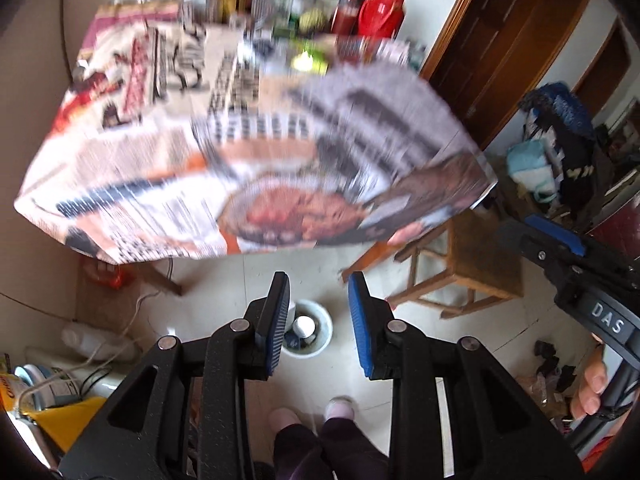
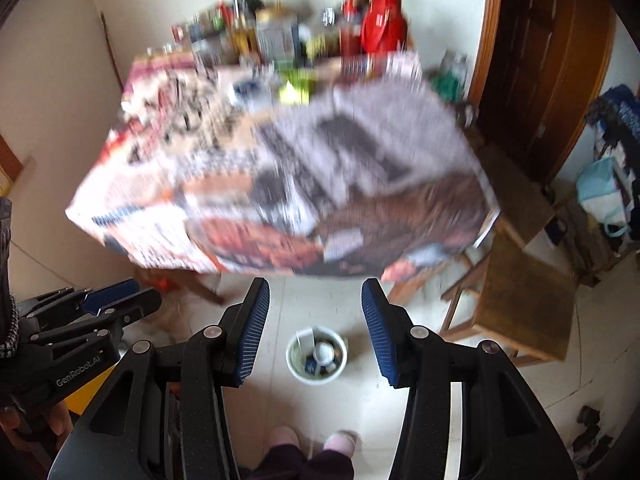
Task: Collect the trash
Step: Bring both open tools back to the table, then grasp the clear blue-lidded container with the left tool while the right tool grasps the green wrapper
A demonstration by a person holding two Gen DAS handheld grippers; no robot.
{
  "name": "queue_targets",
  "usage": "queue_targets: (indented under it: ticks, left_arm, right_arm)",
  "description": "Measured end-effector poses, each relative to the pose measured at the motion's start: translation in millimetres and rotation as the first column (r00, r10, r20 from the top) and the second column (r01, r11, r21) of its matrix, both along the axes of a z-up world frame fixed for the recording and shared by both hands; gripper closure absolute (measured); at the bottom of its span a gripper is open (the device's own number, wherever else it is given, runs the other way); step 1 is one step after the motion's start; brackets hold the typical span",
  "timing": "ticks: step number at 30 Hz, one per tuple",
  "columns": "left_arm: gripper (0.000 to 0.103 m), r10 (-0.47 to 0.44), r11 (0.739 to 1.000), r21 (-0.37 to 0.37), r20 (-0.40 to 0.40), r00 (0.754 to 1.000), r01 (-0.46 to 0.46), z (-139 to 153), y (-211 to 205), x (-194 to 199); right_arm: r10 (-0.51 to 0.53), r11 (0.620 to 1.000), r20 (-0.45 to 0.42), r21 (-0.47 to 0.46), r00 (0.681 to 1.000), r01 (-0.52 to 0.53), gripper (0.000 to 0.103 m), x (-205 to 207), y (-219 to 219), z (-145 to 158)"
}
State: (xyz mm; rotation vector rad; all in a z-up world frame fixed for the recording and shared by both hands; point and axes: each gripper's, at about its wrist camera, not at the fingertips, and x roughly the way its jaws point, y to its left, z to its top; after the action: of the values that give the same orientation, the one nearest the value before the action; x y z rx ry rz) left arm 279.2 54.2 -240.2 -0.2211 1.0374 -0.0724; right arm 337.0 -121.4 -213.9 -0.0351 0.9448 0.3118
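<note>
Table [image 1: 168,168]: it fills the far and middle of both my views, covered in printed newspaper sheets; its near half looks clear of loose litter, though the blur hides small scraps.
Clutter [image 1: 280,4]: bottles, jars and a red container crowd the table's far edge; I judge these to be kitchen goods, not trash.
Stool [image 2: 520,304]: wooden, to the right of the table, nothing on its seat.
Trash bin [image 2: 317,355]: a small white bin on the floor tiles, near my feet, just this side of the table's near edge; a white cup and some dark scraps already lie in it.
My left gripper [image 1: 318,316]: fingers apart, nothing between the pads.
My right gripper [image 2: 315,328]: spread a little wider, also empty.
Progress: some trash is binned and I carry nothing; I judge the collecting mostly done.
Left to do: dark bits [image 2: 588,428] on the floor at the near right may still need picking up.
</note>
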Motion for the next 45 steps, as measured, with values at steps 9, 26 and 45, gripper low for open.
queue_targets:
  ticks: [9, 26, 45]
  left_arm:
    - [0.066, -0.025, 0.999, 0.035, 0.197, 0.980, 0.019, 116, 7, -33]
    - [0.015, 0.032, 0.993, 0.097, 0.305, 0.952, -0.065, 164, 10, 4]
    - [0.015, 0.262, 0.955, 0.052, 0.319, 0.911, -0.293, 185, -9, 152]
  right_arm:
    - [-0.065, 0.997, 0.145, 0.052, 0.987, 0.058, 0.059, -25, 1, 80]
    - [-0.078, 0.995, 0.286, 0.084, 0.955, 0.057, 0.010, 7, -9, 117]
    - [0.115, 0.984, 0.297, 0.094, 0.948, -0.149, 0.010, 150, -33, 138]
